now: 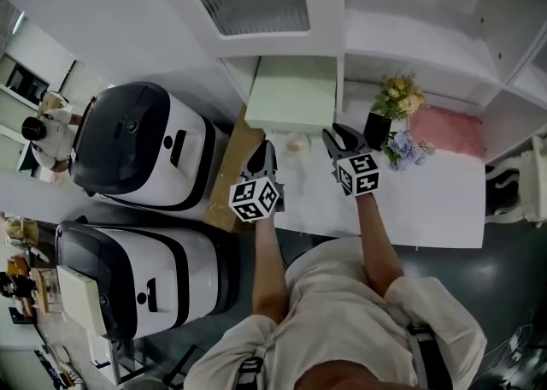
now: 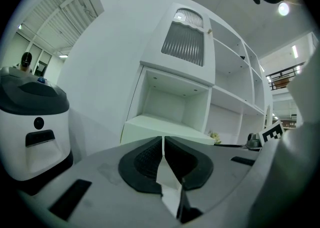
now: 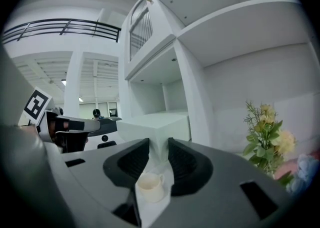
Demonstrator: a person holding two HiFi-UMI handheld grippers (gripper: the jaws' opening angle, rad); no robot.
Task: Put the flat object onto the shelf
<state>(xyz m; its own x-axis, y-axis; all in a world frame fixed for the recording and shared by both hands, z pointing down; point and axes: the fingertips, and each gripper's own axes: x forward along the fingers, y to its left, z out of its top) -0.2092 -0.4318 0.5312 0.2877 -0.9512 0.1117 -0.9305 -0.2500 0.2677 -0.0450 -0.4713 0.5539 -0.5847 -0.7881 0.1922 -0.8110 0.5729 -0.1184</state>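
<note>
**White table and shelf unit, seen from my position.** Ahead of me the white table (image 1: 427,209) runs back to a white shelf unit (image 1: 410,38) of open compartments. A small cream cup (image 1: 296,145) stands upright near the table's back left. To its right, a black vase (image 1: 377,129) holds yellow and blue flowers (image 1: 399,96). Just beside the vase, at the back right, lies a pink fluffy mat (image 1: 449,130). A pale green slab (image 1: 292,93) lies flat on the floor of the unit's lowest left compartment, just behind the cup. The upper shelves carry nothing I can make out.
</note>
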